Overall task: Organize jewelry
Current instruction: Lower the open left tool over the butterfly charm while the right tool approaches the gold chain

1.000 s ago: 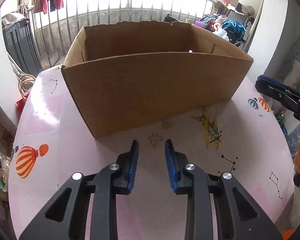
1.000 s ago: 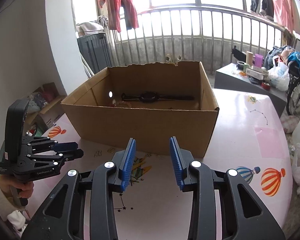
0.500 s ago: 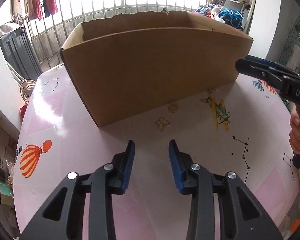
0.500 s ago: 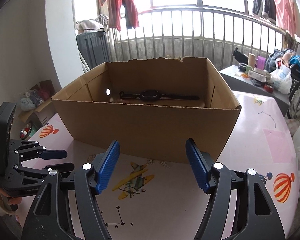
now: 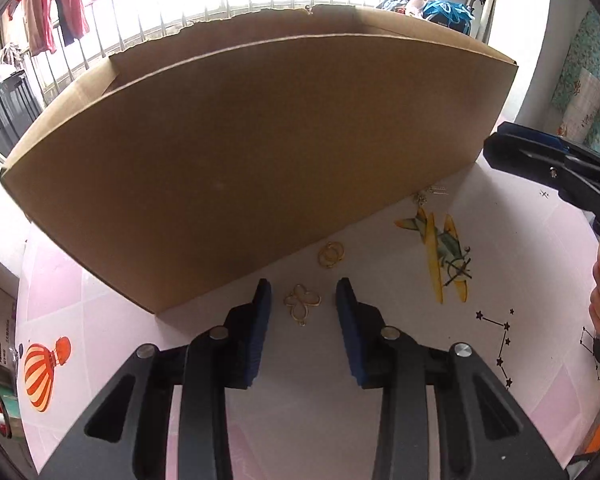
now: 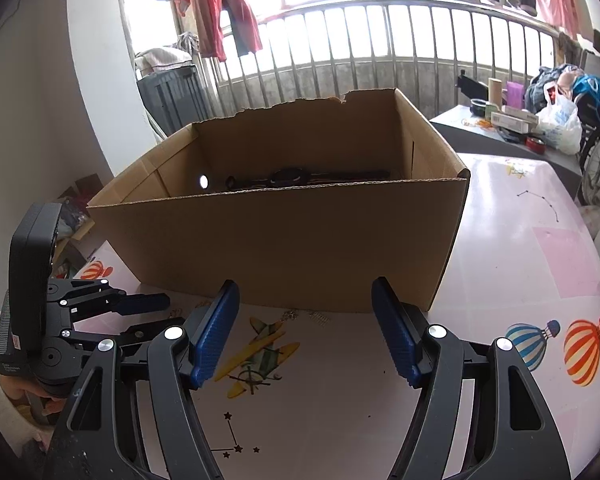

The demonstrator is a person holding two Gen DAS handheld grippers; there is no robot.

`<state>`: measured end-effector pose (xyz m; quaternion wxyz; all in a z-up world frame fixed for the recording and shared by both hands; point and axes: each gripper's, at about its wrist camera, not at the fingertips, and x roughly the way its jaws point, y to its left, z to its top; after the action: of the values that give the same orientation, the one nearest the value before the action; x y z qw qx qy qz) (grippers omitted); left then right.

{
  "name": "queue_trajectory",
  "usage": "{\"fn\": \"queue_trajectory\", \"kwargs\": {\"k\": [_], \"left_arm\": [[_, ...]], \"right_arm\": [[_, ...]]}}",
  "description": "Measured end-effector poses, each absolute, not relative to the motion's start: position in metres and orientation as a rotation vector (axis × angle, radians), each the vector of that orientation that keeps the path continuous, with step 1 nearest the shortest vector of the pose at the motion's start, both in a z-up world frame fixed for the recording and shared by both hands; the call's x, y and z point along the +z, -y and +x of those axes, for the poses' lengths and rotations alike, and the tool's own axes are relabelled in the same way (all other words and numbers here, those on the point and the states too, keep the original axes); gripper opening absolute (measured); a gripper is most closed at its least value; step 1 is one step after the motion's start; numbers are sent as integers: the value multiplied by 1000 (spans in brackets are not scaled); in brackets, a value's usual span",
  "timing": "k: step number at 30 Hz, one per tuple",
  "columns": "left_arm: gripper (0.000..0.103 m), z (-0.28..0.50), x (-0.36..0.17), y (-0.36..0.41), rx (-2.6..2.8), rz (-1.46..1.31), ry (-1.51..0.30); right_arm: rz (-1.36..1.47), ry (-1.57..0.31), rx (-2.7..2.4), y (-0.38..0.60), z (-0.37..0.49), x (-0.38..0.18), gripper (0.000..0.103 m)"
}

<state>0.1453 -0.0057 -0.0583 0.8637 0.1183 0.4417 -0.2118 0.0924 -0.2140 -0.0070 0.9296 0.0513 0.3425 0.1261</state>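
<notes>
My left gripper is closing, pads not yet touching the gold clover charm lying flat just before the cardboard box. It looks thin, light and slippery (likely bendable), so I'd pinch across its lobes. My right gripper gapes empty.

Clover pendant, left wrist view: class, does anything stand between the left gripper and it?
Nothing visible does. The clover pendant lies flat on the table between the closing jaws of the left gripper, pads not yet touching it. The box wall stands just beyond.
</notes>
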Motion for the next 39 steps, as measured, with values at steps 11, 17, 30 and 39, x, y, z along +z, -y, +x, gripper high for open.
{"fn": "queue_trajectory", "kwargs": {"k": [11,17,30,39], "left_arm": [[0,125,-52,-6,-422,221,-947],[0,111,-50,-10,-440,235,-956],[5,71,-43,-19,-524,292,-932],[39,82,-49,-10,-626,426,-913]], "right_arm": [[55,-734,214,229,89,-12,66],[-21,-797,236,224,86,-28,65],[-102,-805,294,201,81,-30,65],[-95,-813,314,197,80,-32,66]]}}
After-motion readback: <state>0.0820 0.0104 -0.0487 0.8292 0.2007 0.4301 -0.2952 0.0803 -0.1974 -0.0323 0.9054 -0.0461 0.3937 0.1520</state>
